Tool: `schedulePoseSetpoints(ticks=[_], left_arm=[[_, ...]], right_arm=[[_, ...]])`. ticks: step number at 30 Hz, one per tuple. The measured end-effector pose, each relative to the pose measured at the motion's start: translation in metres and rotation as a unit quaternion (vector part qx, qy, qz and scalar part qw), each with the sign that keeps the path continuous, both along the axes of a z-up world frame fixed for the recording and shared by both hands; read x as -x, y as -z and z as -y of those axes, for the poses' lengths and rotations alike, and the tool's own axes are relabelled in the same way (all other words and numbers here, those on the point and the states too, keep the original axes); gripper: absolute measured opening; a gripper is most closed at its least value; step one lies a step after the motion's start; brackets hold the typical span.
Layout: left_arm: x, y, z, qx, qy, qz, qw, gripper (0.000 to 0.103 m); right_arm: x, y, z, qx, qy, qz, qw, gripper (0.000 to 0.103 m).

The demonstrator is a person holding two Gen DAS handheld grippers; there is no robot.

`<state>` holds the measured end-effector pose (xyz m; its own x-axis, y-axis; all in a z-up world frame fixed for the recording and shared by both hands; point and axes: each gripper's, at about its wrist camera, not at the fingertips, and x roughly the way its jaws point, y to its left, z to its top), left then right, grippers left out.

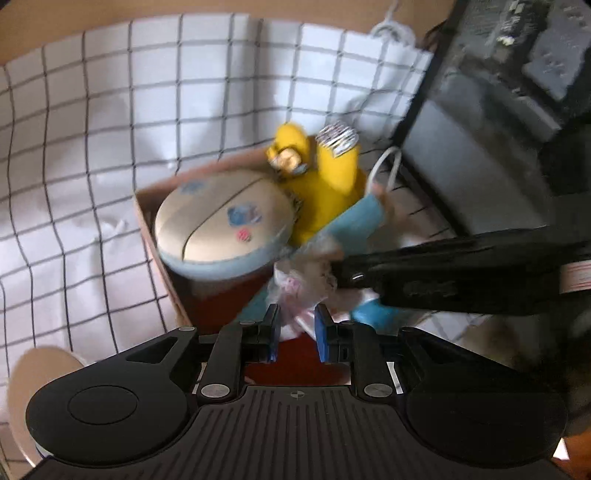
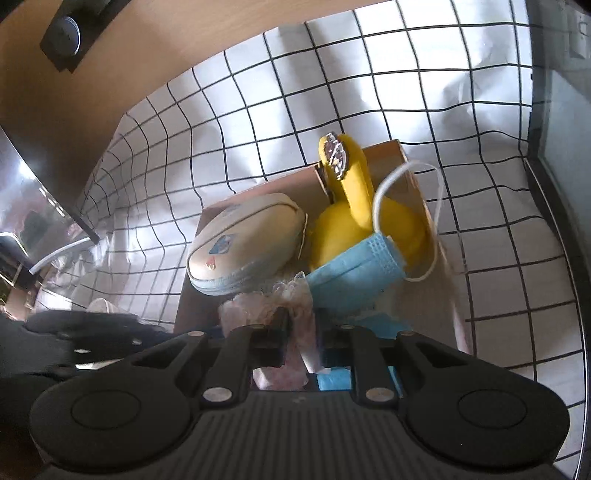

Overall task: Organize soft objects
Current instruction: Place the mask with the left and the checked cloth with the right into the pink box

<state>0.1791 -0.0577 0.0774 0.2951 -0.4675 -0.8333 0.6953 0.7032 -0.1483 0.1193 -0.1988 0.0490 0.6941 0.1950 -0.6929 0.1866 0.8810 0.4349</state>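
Observation:
A cardboard box (image 1: pixel 144 229) (image 2: pixel 258 190) sits on a checked cloth. It holds a beige zip pouch (image 1: pixel 221 221) (image 2: pixel 243 236), a yellow plush toy (image 1: pixel 325 184) (image 2: pixel 354 184), a blue face mask (image 1: pixel 354 221) (image 2: pixel 351 273) and a white-pink lacy cloth (image 1: pixel 306 280) (image 2: pixel 266 302). My left gripper (image 1: pixel 297 332) hovers over the box's near side, jaws slightly apart, with the lacy cloth lying loosely between them. My right gripper (image 2: pixel 303 332) is open a little around a strip of the same cloth. It enters the left wrist view from the right (image 1: pixel 345 275).
The white cloth with black grid lines (image 1: pixel 92 147) (image 2: pixel 369 92) covers the surface around the box. A dark cabinet (image 1: pixel 480 147) stands right of the box. A wooden surface (image 2: pixel 74 110) with a dark round device (image 2: pixel 62 33) lies beyond the cloth. A beige round object (image 1: pixel 37 376) sits near left.

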Motion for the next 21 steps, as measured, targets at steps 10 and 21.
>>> schedulePoseSetpoints(ticks=[10,21], left_arm=[[-0.003,0.014,0.013,-0.017,-0.034,0.035,0.9986,0.022],[-0.006,0.015,-0.019,0.042,-0.012,0.028,0.9987,0.021]], right_arm=[[0.009,-0.038,0.001,0.143,0.063,0.049,0.987,0.042],[-0.002,0.000,0.005,0.069,0.122,-0.019,0.990,0.046]])
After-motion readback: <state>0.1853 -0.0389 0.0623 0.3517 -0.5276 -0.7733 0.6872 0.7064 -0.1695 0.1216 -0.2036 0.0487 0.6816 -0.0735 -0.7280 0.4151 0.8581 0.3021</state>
